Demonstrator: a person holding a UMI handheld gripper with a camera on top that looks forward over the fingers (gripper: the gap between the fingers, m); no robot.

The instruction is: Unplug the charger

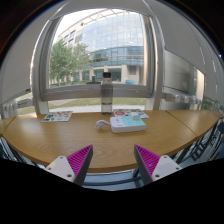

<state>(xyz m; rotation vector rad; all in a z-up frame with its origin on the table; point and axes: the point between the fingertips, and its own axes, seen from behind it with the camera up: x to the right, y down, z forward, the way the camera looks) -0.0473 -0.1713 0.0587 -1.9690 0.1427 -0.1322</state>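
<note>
Gripper point(113, 160) nearest, magenta-padded fingers point(76, 160) spread apart, holding nothing. Beyond them wooden table point(60, 140); left to right: papers point(58, 116), small white charger-like object point(102, 124), teal-white box point(127, 122); bottle point(107, 92) behind. Charger well ahead, slightly left of centre; long axis unreadable.

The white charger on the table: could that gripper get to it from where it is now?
Probably yes. The gripper is open, and bare table lies between its fingers and the charger, which sits well beyond them beside a teal box.
</note>
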